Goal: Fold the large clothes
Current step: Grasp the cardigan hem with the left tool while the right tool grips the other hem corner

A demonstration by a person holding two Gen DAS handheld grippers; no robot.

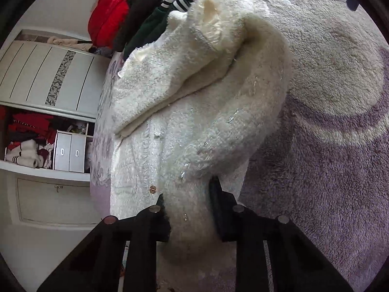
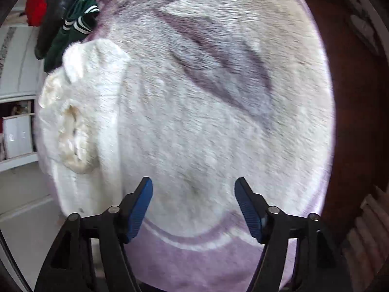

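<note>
While the left gripper (image 1: 187,202) pinches the white fluffy cardigan (image 1: 194,121), carry it over evenly; the right gripper (image 2: 193,204) hangs spread above the bed (image 2: 218,73).

A: What do we have in the left hand-held gripper (image 1: 187,202)?

B: We've got a fold of the fluffy white coat (image 1: 194,112) pinched between its fingers; the rest spreads ahead of us over the purple blanket (image 1: 328,146).

A: And beyond the coat?

B: Far ahead we see a red jacket (image 1: 107,17), a black garment (image 1: 141,7) and a green striped one (image 1: 155,22) piled together; the wardrobe (image 1: 46,85) stands to our left.
</note>
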